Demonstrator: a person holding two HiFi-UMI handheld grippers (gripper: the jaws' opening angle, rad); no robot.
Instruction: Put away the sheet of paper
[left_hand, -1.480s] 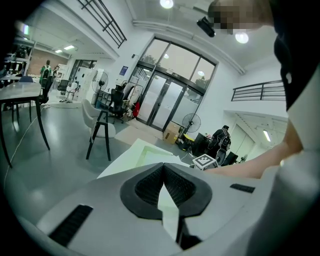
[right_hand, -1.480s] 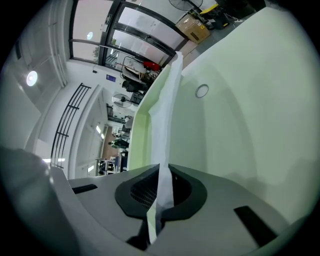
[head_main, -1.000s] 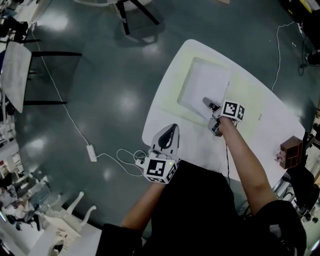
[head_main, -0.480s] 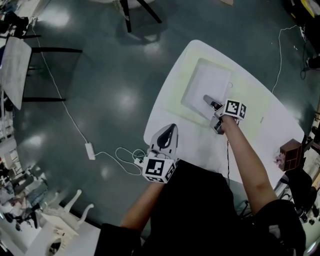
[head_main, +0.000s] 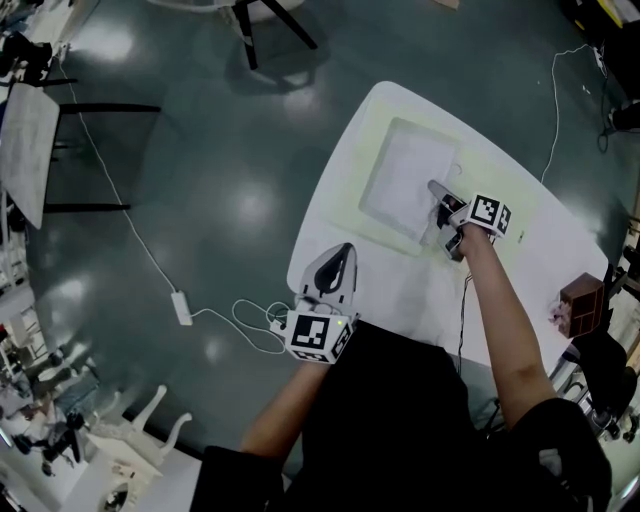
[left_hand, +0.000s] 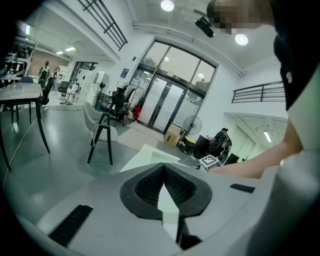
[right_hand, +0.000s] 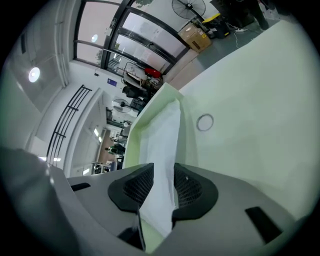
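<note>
Since the earlier frames the right gripper (head_main: 436, 190) has slid toward the right of the head view. Its tips now sit over the right rim of the shallow tray (head_main: 372, 205) on the pale green mat (head_main: 505, 255).

The sheet of paper (head_main: 408, 172) lies flat in that tray, in the upper middle of the frame, on the white bench (head_main: 400, 290).

Only the right gripper view shows that its jaws stand a little apart. The near end of the paper (right_hand: 160, 140) runs through the gap without being clamped. It also shows a small ring (right_hand: 205, 122) on the mat, which the head view does not resolve.

The left gripper (head_main: 343, 252) hangs at the bench's lower left edge, well apart from the tray. In its own view the jaws are pressed together at the tips on nothing, and the right gripper's marker cube (left_hand: 210, 161) shows beyond them.
</note>
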